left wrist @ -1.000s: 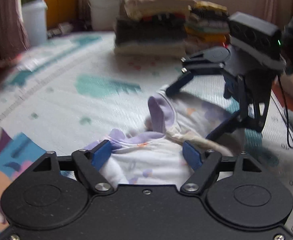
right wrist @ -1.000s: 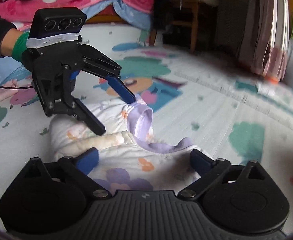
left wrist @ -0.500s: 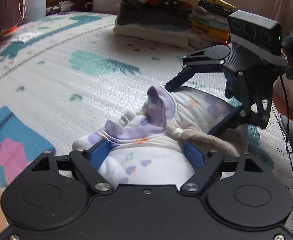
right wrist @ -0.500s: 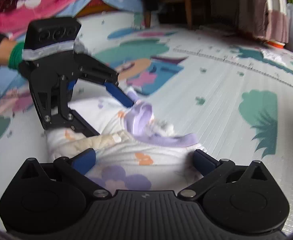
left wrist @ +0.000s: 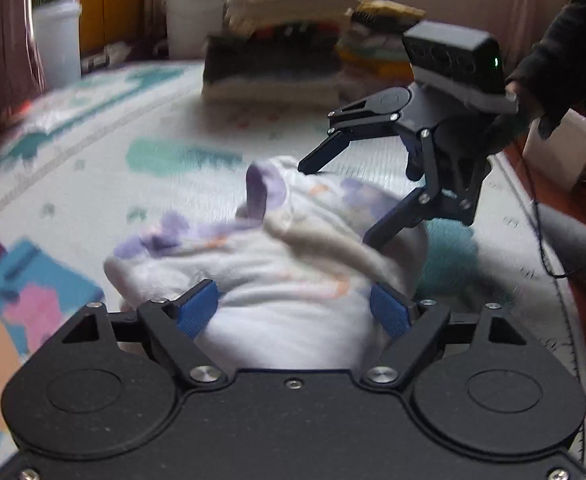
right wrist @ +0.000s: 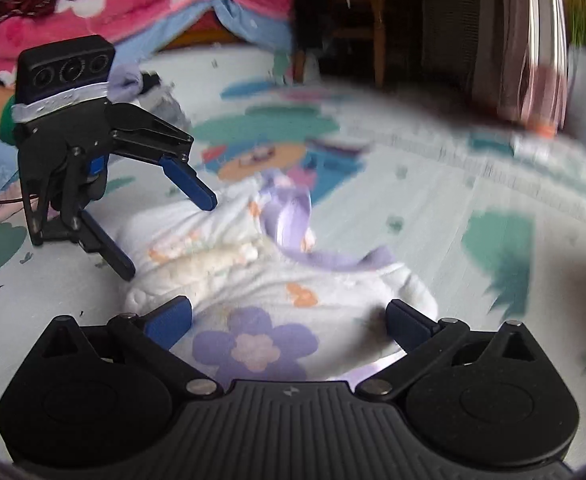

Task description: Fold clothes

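Note:
A small white garment point(left wrist: 277, 264) with purple flowers and purple trim lies bunched on the play mat point(left wrist: 133, 184). My left gripper point(left wrist: 293, 308) is open, its blue pads standing on either side of the cloth's near end without pinching it. In the right wrist view the left gripper point(right wrist: 167, 236) hangs at the garment's point(right wrist: 277, 288) left edge, one finger above the cloth and one beside it. My right gripper point(right wrist: 289, 320) is open too, straddling the flower-printed end. From the left wrist view the right gripper point(left wrist: 340, 203) hovers over the far side.
Stacks of folded clothes point(left wrist: 281, 52) stand at the back of the mat, with a white bucket point(left wrist: 193, 12) and a plant pot point(left wrist: 57, 40) to their left. A pink blanket point(right wrist: 113, 4), a chair point(right wrist: 357, 20) and a curtain point(right wrist: 533, 40) border the mat point(right wrist: 433, 200). A cable point(left wrist: 541, 232) trails right.
In the right wrist view the left gripper has drawn back to the left, its upper finger off the purple collar. The garment and the right gripper have stayed in place.

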`<state>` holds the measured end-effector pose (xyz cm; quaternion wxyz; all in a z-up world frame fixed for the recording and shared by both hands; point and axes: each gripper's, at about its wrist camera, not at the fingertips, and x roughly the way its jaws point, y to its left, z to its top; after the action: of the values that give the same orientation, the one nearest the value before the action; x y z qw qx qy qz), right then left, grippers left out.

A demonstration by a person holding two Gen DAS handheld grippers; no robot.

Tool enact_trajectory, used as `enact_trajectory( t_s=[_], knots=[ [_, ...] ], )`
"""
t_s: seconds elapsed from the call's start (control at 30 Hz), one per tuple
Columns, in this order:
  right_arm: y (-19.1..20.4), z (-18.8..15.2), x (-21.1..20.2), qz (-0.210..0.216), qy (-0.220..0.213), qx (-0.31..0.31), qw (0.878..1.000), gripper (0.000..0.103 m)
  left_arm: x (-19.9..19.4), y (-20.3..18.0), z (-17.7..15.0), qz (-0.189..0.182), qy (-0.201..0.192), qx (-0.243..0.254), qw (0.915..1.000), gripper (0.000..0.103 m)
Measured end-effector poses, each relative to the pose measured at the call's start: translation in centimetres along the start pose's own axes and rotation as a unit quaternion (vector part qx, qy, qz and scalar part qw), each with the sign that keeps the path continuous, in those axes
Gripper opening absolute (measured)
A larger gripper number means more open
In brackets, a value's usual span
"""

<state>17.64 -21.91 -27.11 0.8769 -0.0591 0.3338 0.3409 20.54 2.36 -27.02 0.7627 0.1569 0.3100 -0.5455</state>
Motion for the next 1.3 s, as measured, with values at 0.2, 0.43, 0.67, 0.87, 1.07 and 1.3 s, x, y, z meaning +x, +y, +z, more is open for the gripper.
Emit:
enact_trajectory(
  t_s=[0.2,0.43,0.67,0.87,1.07,1.3],
  knots=[
    [-1.1,-0.3,2.1,0.032,0.026,0.006,0.999,0.103,1.9,1.1,0.4,-0.035,0.031,0.032,0.9984,0.095],
    [-0.2,-0.2,-3.2,-0.028,-0.057,0.098,0.993,0.102,-3.5,2.3,2.1,0.016,-0.067,-0.109,0.9916,0.096],
    [-3.1,-4.1,-2.9,0.005,-0.038,0.363,0.931,0.102,-5.3,4.5,-3.0,0.039,-0.119,-0.374,0.9191,0.096],
    [-5.5,-7.4,-1.8,0.022,-0.064,0.514,0.855,0.098,-3.0,6.9,-5.6,0.018,-0.12,-0.507,0.8534,0.096],
    [-4.5,-6.2,-0.1,0.037,-0.046,0.479,0.876,0.095,-1.2,6.8,-4.9,0.032,-0.084,-0.515,0.8524,0.087],
    [-4.4,-5.7,0.4,0.045,-0.039,0.493,0.868,0.064,-0.5,4.3,-4.0,0.057,-0.054,-0.556,0.8277,0.052]
  ],
)
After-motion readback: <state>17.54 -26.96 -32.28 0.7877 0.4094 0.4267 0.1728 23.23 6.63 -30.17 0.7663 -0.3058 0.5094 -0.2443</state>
